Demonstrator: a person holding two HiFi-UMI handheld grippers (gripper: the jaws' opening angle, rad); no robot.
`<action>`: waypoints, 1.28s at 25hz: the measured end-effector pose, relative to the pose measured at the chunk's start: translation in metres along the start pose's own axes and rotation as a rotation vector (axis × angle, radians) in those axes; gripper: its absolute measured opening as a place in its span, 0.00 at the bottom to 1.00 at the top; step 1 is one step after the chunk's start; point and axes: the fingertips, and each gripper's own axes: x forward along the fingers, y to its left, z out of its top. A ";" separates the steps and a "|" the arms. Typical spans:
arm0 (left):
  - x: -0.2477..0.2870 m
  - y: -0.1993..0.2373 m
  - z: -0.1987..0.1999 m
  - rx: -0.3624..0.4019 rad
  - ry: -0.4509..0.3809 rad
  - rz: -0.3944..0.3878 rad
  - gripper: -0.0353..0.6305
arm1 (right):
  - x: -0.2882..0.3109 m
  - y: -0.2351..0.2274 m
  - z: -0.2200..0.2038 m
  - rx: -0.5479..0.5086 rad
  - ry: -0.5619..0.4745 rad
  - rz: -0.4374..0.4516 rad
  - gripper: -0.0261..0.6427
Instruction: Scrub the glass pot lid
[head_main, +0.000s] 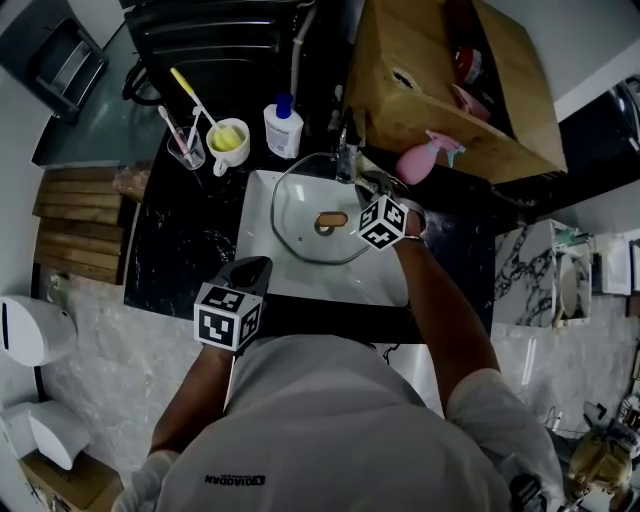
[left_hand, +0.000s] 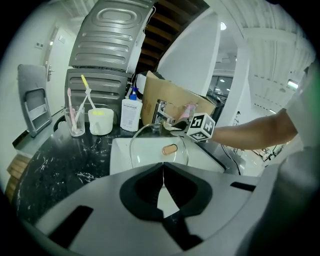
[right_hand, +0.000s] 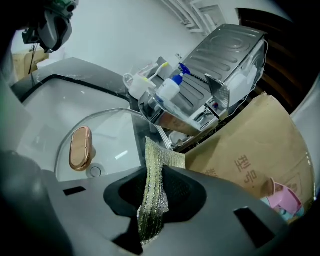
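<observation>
The glass pot lid (head_main: 310, 222) leans in the white sink (head_main: 262, 262), its rose-gold handle (head_main: 332, 220) facing me. At the lid's right rim, close to the faucet (head_main: 349, 158), my right gripper (head_main: 372, 196) is shut on a glittery scrub pad (right_hand: 154, 186). In the right gripper view the lid (right_hand: 107, 131) and handle (right_hand: 80, 148) sit left of the pad. My left gripper (head_main: 251, 269) hovers at the sink's near edge, apart from the lid. In the left gripper view its jaws (left_hand: 162, 169) are shut with nothing between them, and the lid (left_hand: 150, 146) lies beyond.
On the black marble counter (head_main: 185, 250) stand a glass of toothbrushes (head_main: 186, 148), a yellow-rimmed mug (head_main: 229, 143) and a white bottle with a blue cap (head_main: 283, 127). A cardboard box (head_main: 430, 95) and a pink spray bottle (head_main: 425, 160) crowd the right of the faucet.
</observation>
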 end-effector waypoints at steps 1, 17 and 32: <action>0.001 -0.001 0.000 -0.001 0.001 0.000 0.08 | 0.001 0.002 0.001 -0.004 -0.009 0.009 0.18; 0.007 -0.007 0.001 0.009 0.008 -0.012 0.08 | -0.009 0.035 0.009 -0.068 -0.127 0.123 0.18; 0.007 -0.018 0.003 0.046 0.016 -0.048 0.08 | -0.025 0.057 -0.013 0.000 -0.118 0.117 0.18</action>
